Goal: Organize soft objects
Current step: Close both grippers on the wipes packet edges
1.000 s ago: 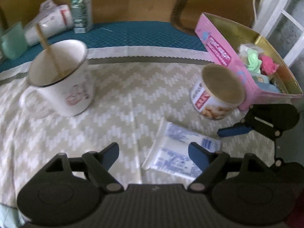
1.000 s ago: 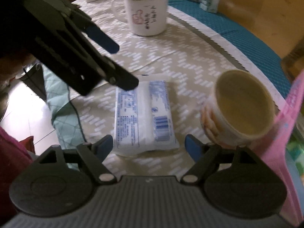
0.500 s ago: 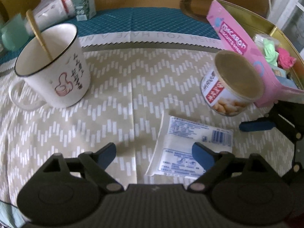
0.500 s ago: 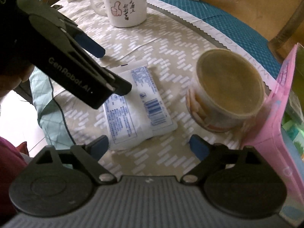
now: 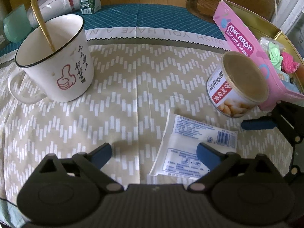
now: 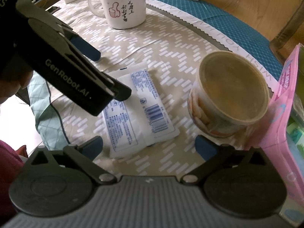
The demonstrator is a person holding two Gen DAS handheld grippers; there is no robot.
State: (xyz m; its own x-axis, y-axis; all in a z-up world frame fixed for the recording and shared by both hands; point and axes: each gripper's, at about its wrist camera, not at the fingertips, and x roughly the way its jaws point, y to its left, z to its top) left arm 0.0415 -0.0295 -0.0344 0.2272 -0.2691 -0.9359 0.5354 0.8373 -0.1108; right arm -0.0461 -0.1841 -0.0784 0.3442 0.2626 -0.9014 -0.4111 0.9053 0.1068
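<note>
A white tissue pack with blue print (image 5: 191, 144) lies flat on the patterned cloth; it also shows in the right wrist view (image 6: 140, 110). My left gripper (image 5: 153, 153) is open above the cloth, its right finger over the pack's near end. My right gripper (image 6: 149, 146) is open and empty just in front of the pack. The left gripper's fingers (image 6: 89, 51) reach in from the left over the pack. A pink macaron box (image 5: 245, 51) at the right holds green and pink soft items (image 5: 281, 57).
A white mug with a gold spoon (image 5: 60, 64) stands at the left. A lidded peanut can (image 5: 237, 87) stands between the pack and the pink box. A carton and wrapped packs (image 5: 62, 1) sit at the back. The table edge is near the left (image 6: 49, 114).
Both grippers have drawn closer to the table and the tissue pack. The left gripper's finger now lies over the pack. Both stay open.
</note>
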